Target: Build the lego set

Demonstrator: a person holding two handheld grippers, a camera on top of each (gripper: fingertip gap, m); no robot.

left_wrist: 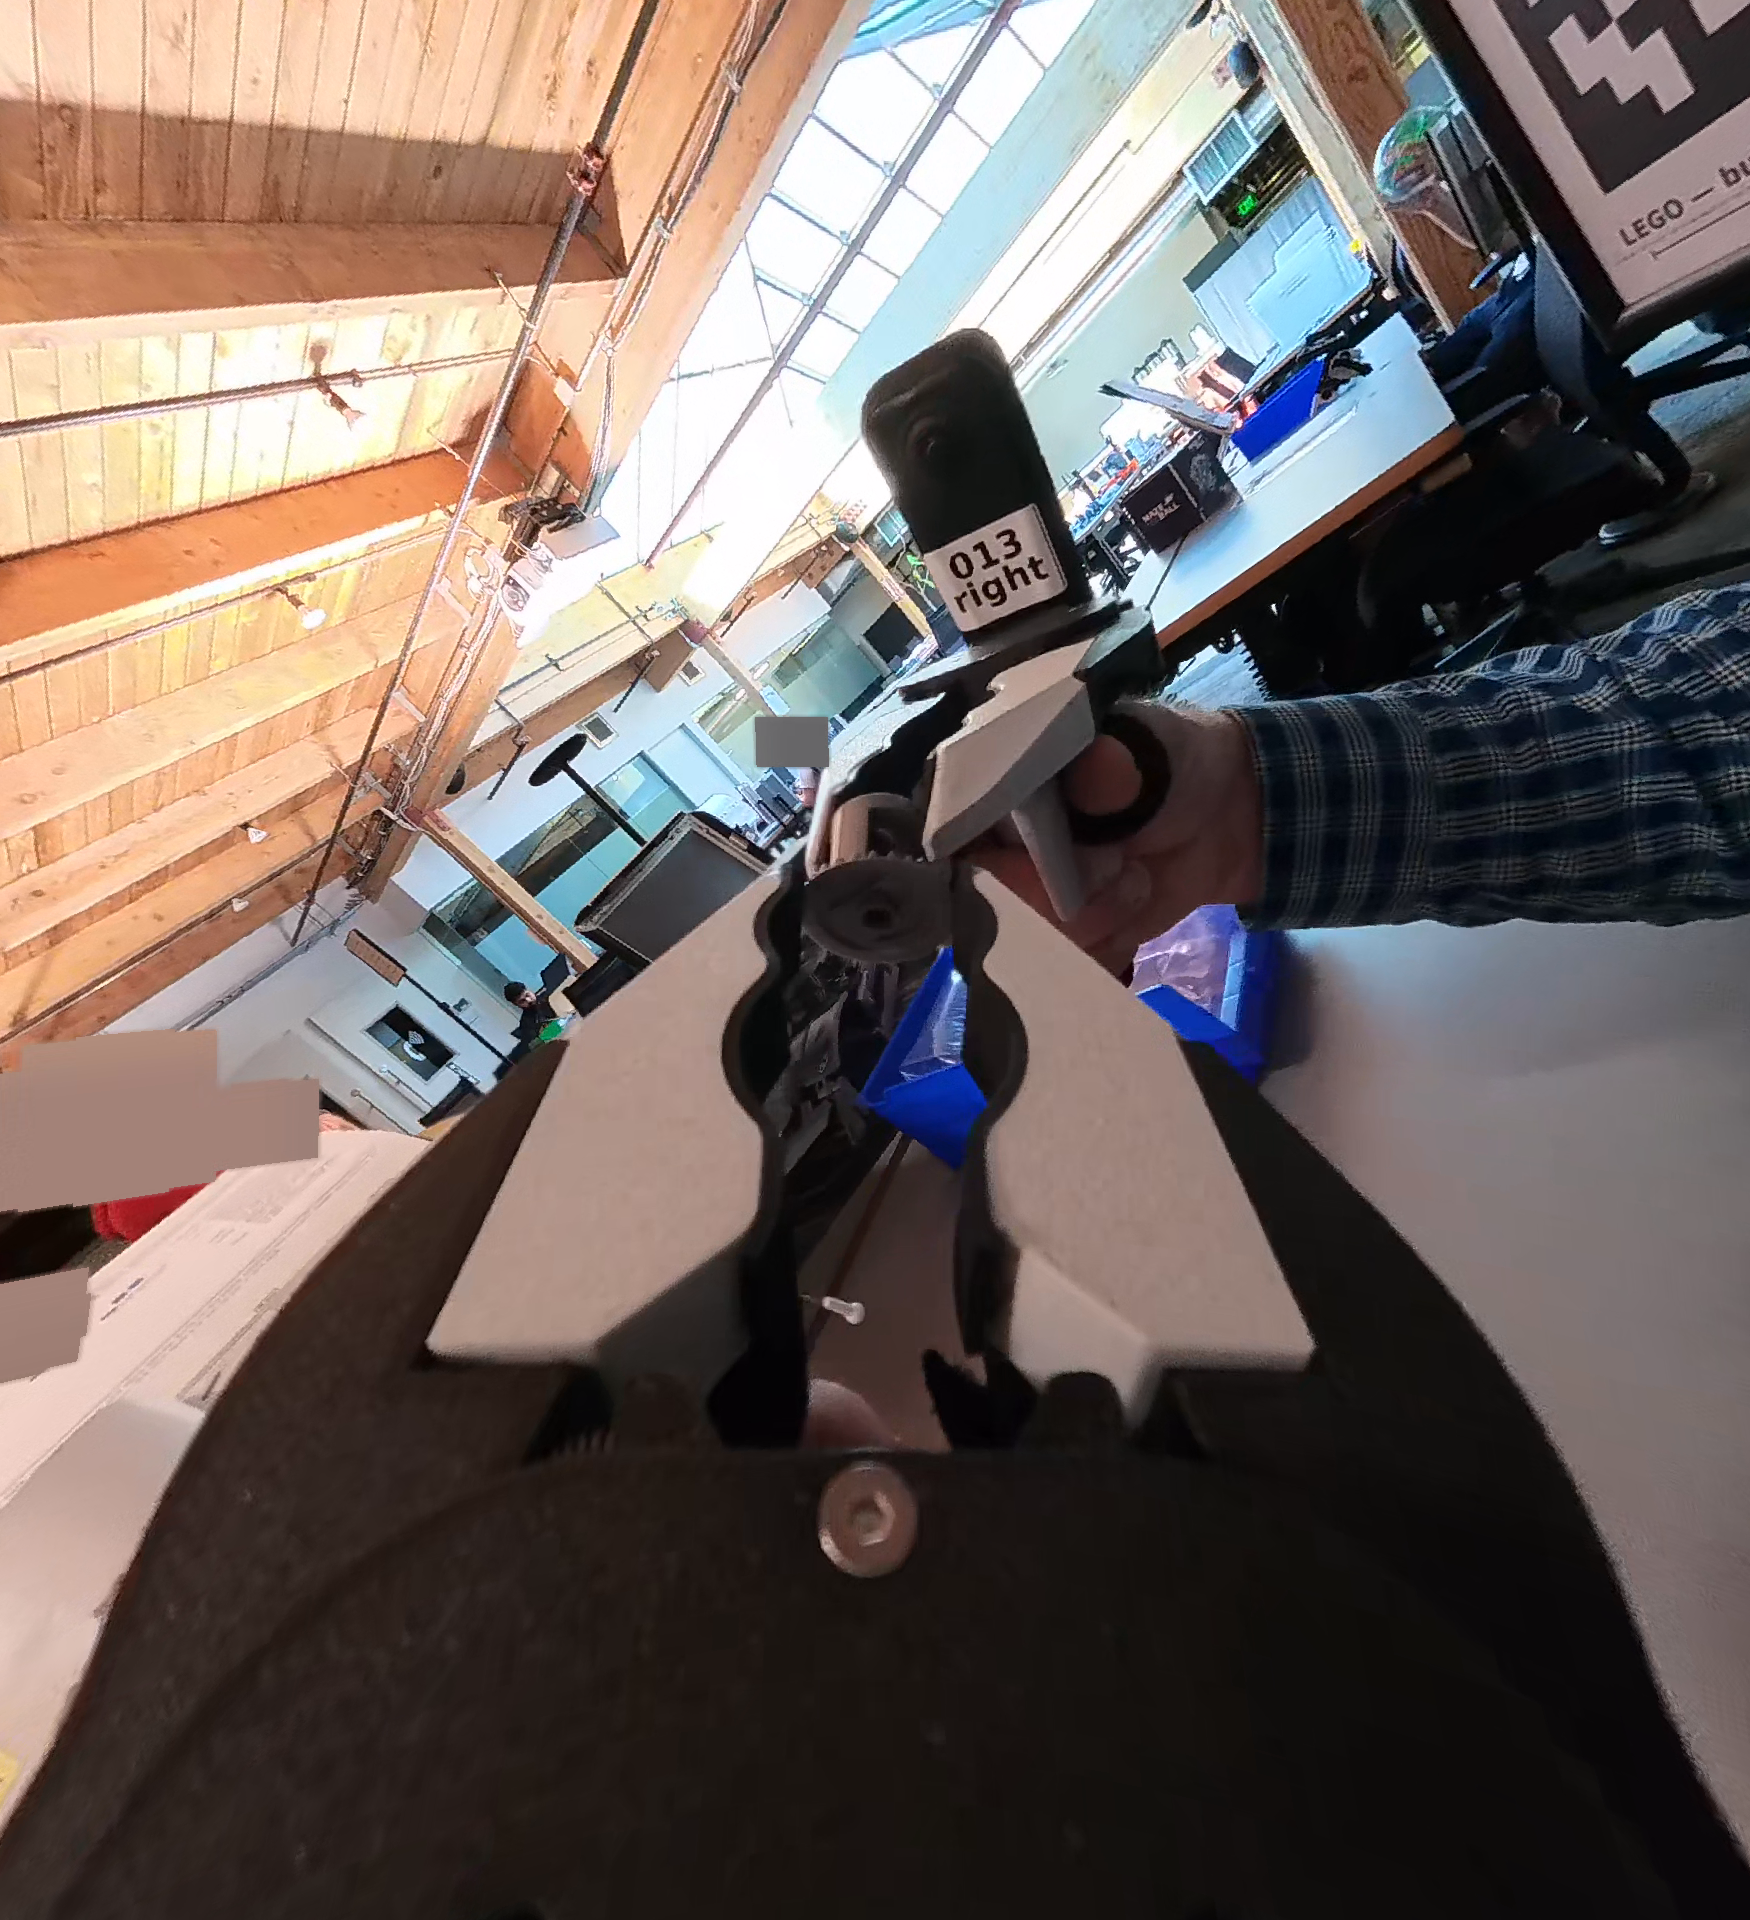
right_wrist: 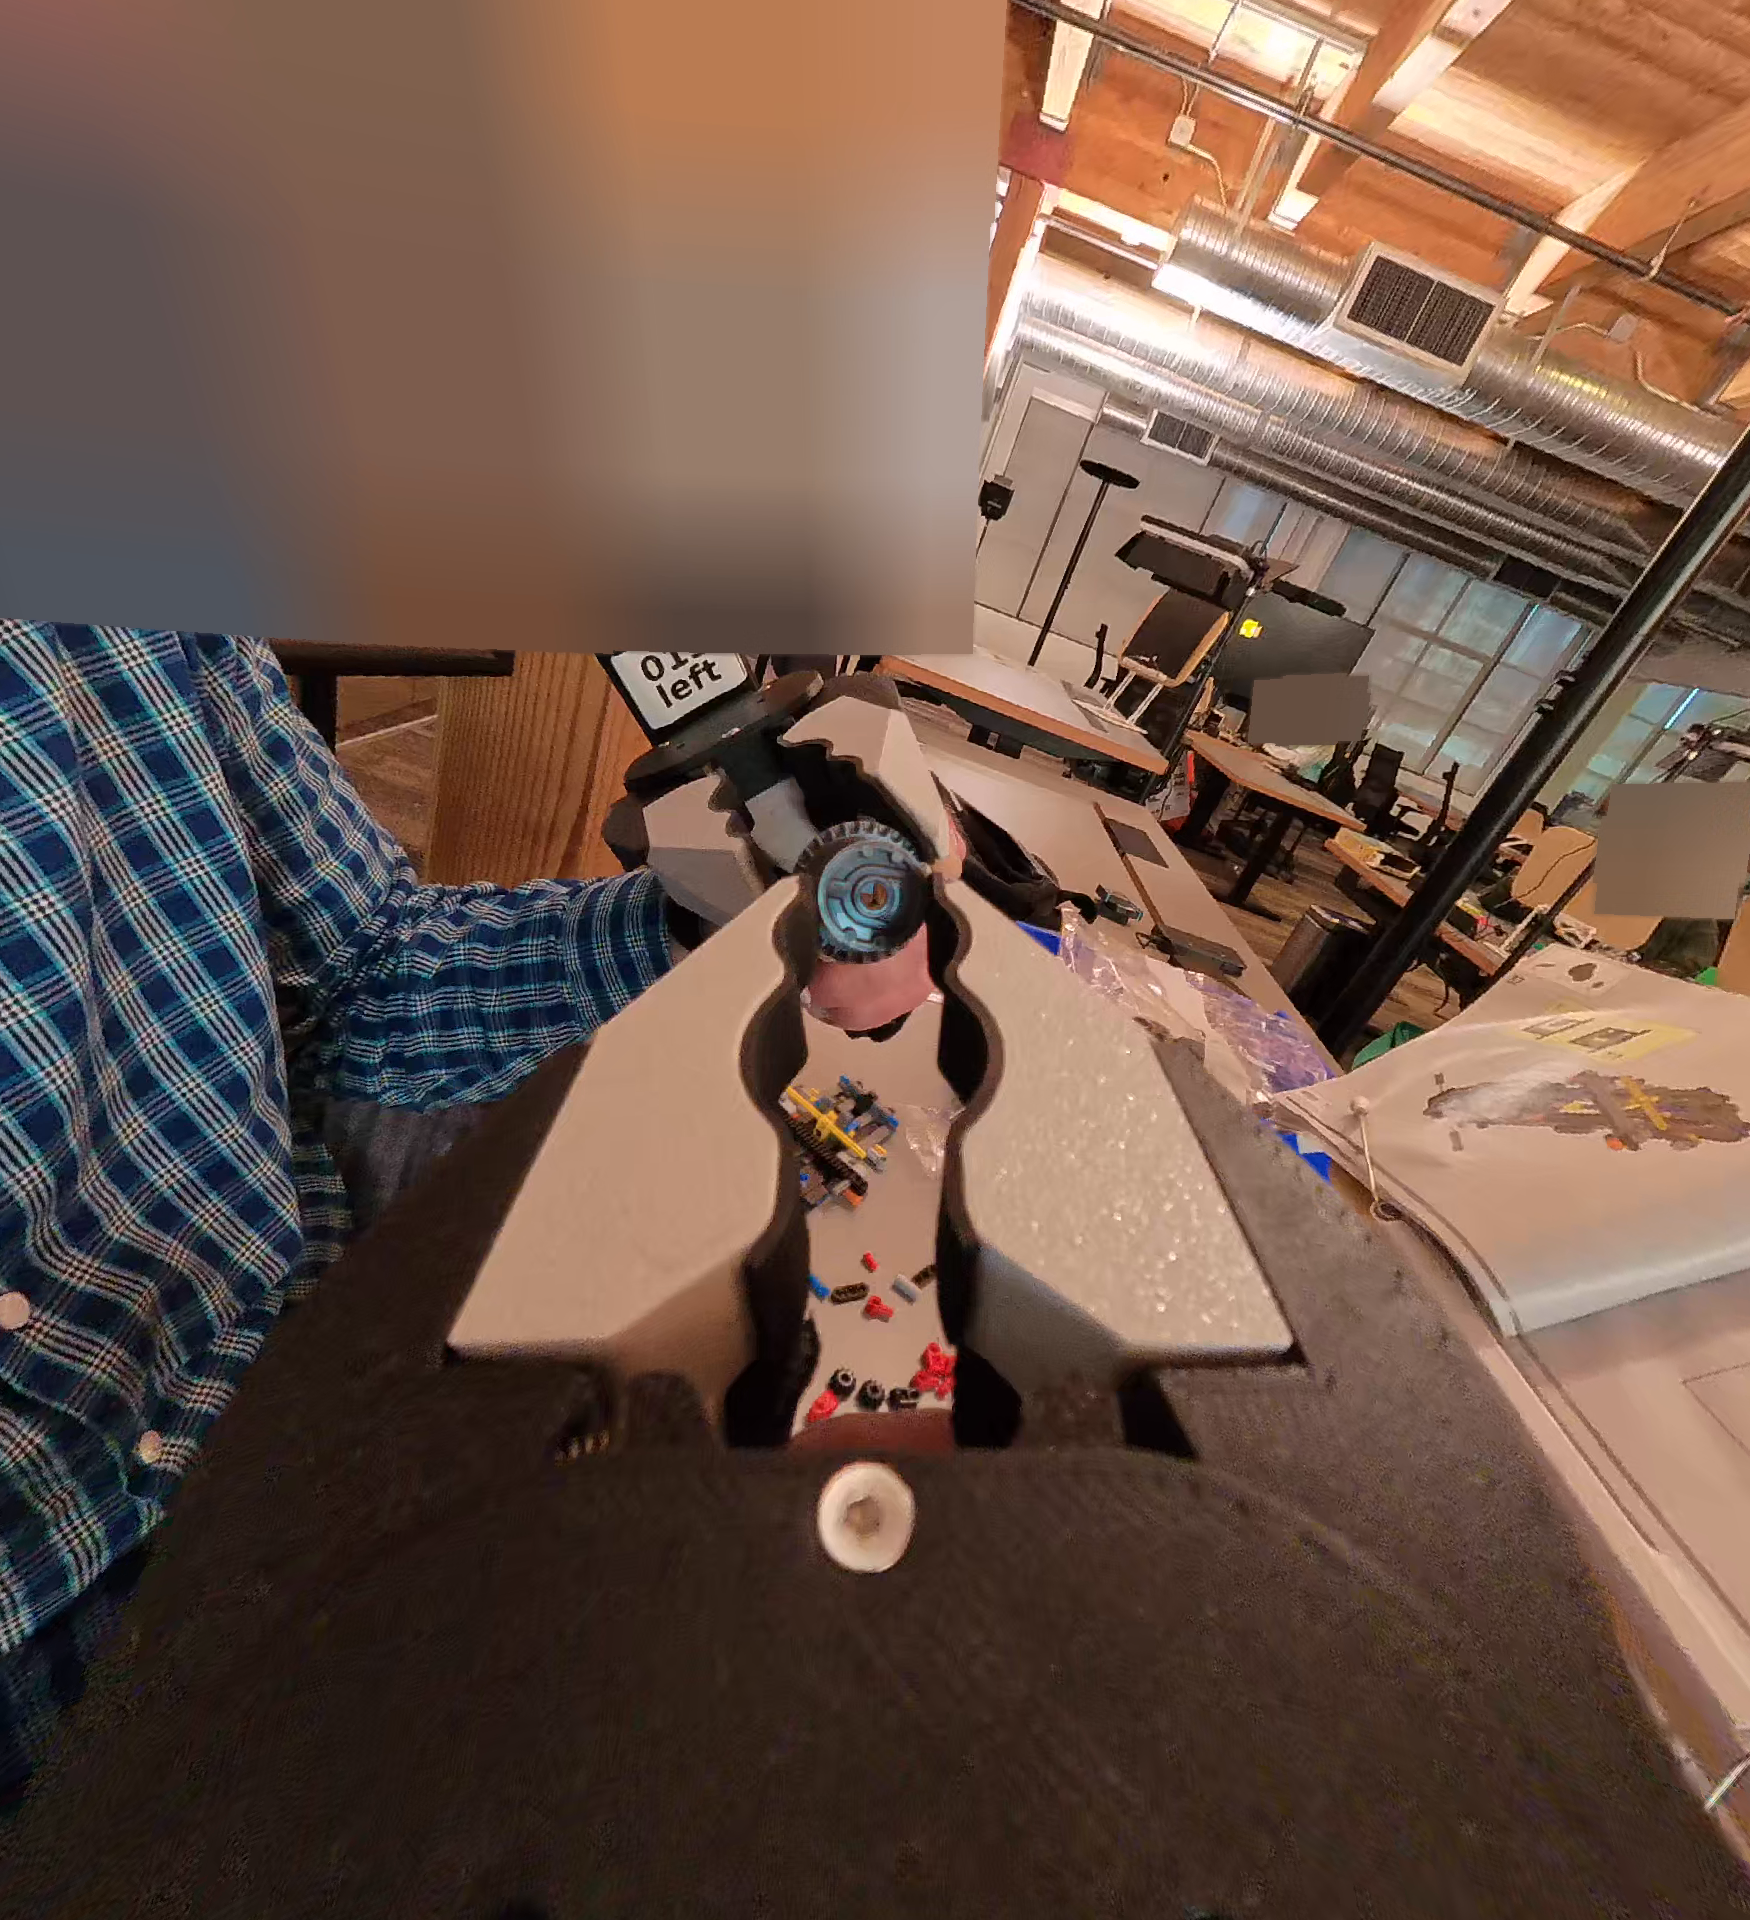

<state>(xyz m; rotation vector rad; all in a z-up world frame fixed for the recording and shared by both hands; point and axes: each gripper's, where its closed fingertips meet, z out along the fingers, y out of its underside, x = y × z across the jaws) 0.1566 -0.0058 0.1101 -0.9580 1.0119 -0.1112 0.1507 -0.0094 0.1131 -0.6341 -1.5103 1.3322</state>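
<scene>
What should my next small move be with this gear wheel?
Probably open one set of jaws: the round gear wheel sits pinched where the right gripper and the left gripper meet tip to tip, held above the part-built model, so only one needs it.

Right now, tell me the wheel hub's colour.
Blue hub, black tyre; right wrist view shows it best.

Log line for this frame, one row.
left gripper: shut on round black toothed wheel | right gripper: shut on wheel | partial multicoloured model: on table
</scene>
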